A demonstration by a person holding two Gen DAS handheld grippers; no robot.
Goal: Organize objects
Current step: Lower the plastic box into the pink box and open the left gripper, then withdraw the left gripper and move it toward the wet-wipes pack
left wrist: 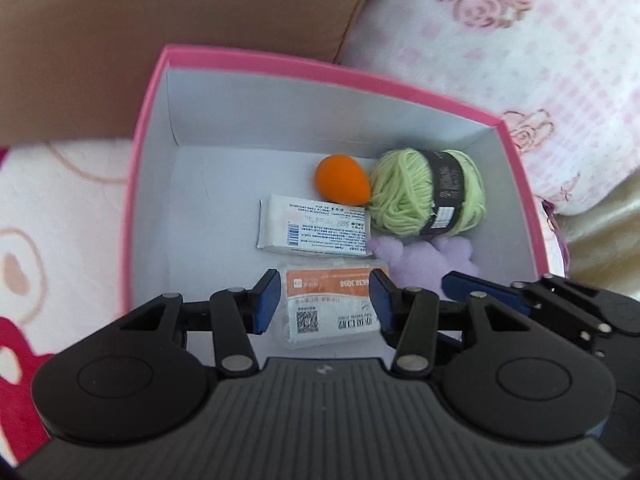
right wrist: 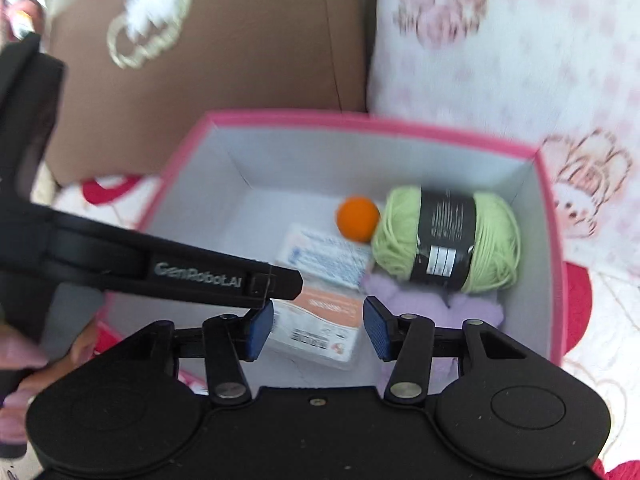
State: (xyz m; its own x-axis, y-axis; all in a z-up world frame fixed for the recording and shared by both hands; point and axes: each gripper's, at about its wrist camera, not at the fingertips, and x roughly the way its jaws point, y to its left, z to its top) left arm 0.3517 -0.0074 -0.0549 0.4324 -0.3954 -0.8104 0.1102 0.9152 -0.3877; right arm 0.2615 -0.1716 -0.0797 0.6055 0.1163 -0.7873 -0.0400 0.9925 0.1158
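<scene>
A pink box (left wrist: 332, 70) with a white inside holds a green yarn ball (left wrist: 424, 194), an orange egg-shaped sponge (left wrist: 340, 178), a white packet (left wrist: 312, 226), an orange-and-white packet (left wrist: 332, 304) and a purple plush (left wrist: 420, 262). My left gripper (left wrist: 324, 302) is open and empty just above the orange-and-white packet. My right gripper (right wrist: 318, 328) is open and empty over the same packet (right wrist: 320, 324). The right wrist view also shows the box (right wrist: 360, 120), yarn (right wrist: 444, 238), sponge (right wrist: 357, 219) and the left gripper's body (right wrist: 160, 268).
The box sits on a pink-and-white patterned blanket (left wrist: 52, 208). A brown cushion (left wrist: 160, 36) lies behind the box and a floral pillow (left wrist: 520, 40) to its right. My right gripper's finger (left wrist: 480, 290) shows at the box's near right.
</scene>
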